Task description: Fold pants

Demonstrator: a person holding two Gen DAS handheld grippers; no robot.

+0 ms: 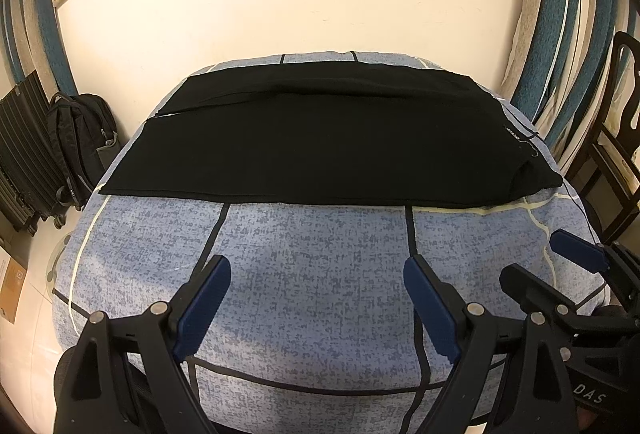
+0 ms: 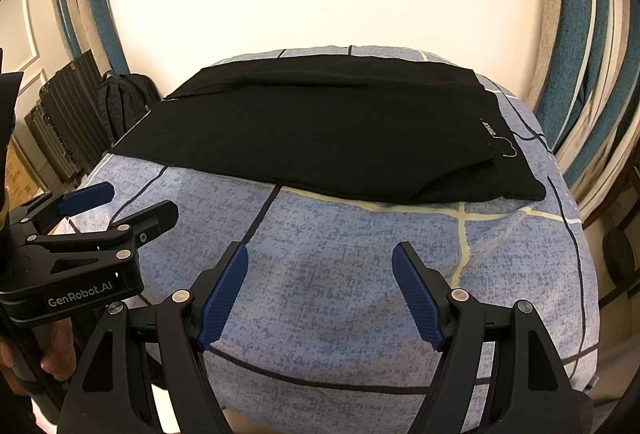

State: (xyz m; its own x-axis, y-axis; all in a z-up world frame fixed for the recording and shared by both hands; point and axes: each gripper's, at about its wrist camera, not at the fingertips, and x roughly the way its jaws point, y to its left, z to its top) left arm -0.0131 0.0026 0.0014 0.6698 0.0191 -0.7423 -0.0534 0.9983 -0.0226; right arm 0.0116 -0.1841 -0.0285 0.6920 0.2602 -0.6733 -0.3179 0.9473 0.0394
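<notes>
Black fabric pants are lying flat across the far half of a bed covered in a blue-grey speckled quilt with dark and pale yellow grid lines. They're spread sideways, legs stacked one over the other, the upper layer's edge running along the far side. Waist end with a small white label is sitting at the right, hem end at the left edge of the bed.

Left black two-finger gripper with blue ribbed pads is hovering over bare quilt on the near side, jaws spread wide, nothing between them, not touching the pants. Right gripper of the same build is doing the same just beside it: fingers apart, holding nothing, clear of the fabric. Each is showing up in the other's camera, also with fingers parted.

In the right wrist view, the person's hand is wrapping the left gripper's handle at the lower left.

Background: cream wall behind the bed, teal-and-beige striped curtains hanging on both sides, a window ledge running above. A black backpack and a dark ribbed suitcase are standing on the floor at the left; a dark wooden chair is sitting at the right.
</notes>
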